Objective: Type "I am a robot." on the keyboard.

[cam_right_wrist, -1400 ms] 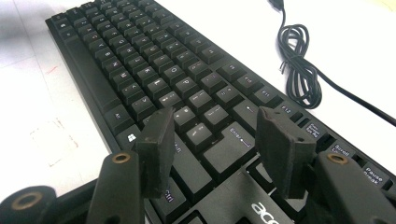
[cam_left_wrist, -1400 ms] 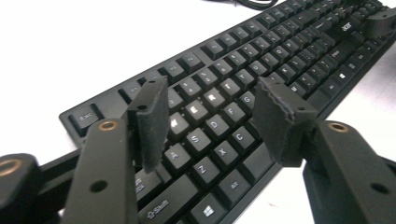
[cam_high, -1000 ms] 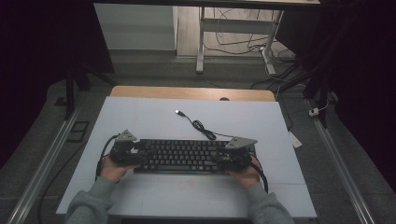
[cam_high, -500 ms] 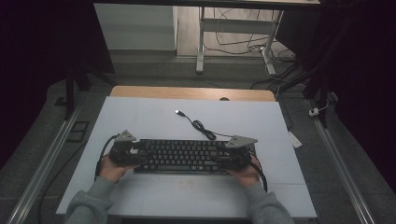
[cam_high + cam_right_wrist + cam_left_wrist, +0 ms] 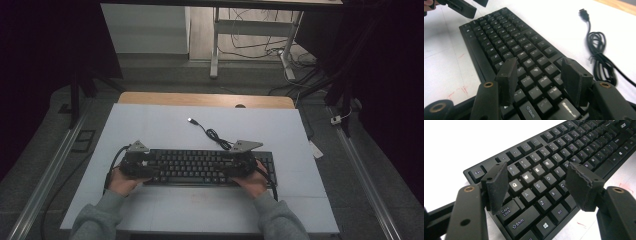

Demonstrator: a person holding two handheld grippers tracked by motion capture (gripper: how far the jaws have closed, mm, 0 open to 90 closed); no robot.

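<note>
A black keyboard (image 5: 200,166) lies flat near the front of the white table (image 5: 150,125). My left gripper (image 5: 142,165) hovers over its left end, jaws open above the Q, W, A, S keys (image 5: 534,182). The left gripper (image 5: 536,180) holds nothing. My right gripper (image 5: 239,162) hovers over the right part of the keyboard (image 5: 519,50), open (image 5: 537,72) above the keys near O and P, and it holds nothing. The keyboard's black cable (image 5: 212,134) curls behind it and ends in a USB plug (image 5: 190,120).
The coiled cable (image 5: 601,60) lies just beyond the keyboard's far edge on the right, its plug (image 5: 584,12) farther back. A wooden strip (image 5: 205,100) borders the table's far edge. The left gripper's arm (image 5: 461,7) shows at the top left of the right gripper view.
</note>
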